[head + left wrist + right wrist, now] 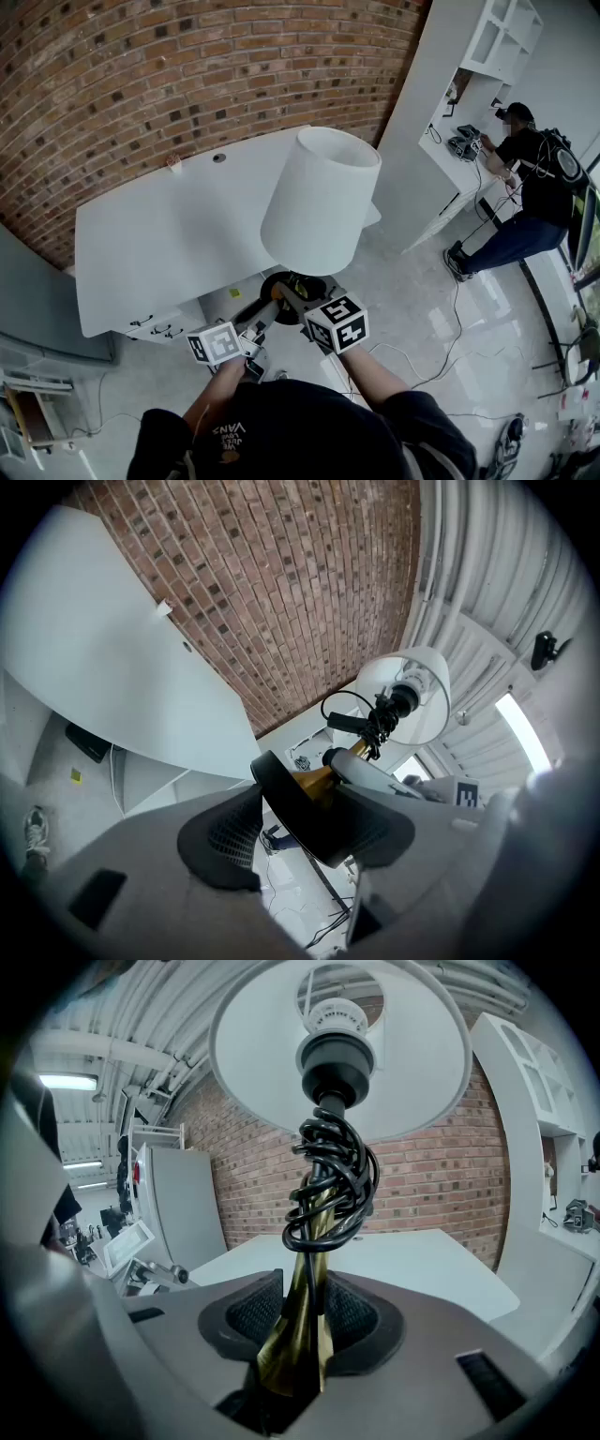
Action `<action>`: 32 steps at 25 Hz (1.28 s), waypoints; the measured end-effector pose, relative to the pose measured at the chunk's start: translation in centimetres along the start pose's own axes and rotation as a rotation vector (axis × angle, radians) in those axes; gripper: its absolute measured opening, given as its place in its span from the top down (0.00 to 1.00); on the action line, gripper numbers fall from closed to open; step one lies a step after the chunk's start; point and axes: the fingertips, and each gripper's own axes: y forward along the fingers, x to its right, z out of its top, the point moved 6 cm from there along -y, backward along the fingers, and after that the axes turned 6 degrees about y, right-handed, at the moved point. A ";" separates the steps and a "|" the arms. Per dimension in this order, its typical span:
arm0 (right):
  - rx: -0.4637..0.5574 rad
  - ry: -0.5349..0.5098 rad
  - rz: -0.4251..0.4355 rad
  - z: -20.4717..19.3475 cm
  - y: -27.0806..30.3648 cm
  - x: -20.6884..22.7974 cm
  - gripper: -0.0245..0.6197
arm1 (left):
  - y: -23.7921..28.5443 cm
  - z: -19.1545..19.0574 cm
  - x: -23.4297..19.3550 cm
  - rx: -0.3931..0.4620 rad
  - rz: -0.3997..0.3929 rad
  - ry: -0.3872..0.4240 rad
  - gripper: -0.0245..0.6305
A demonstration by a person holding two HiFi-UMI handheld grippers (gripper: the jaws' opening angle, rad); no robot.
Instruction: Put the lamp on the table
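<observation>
Both jaws pairs grip the lamp (319,202), held in the air just off the near edge of the white table (141,244). The right gripper (305,1321) is clamped on its brass stem (298,1344). The left gripper (300,827), jaws set wide, pinches its black base (295,803).

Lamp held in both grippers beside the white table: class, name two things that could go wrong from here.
1. The left gripper pinches only the rim of the black base; it may slip and the lamp could swing.
2. The cord, loosely coiled round the stem above the right gripper, may drop a loop and snag the table edge.
</observation>
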 end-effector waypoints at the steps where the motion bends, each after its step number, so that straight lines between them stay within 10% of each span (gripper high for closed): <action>1: 0.002 0.003 0.002 0.1 0.1 0.3 0.76 | 0.2 0.2 -0.1 0.003 0.002 0.002 0.60; 32: 0.006 0.067 -0.097 9.7 17.8 11.7 0.76 | 12.0 17.3 -12.2 -0.117 -0.048 -0.009 0.60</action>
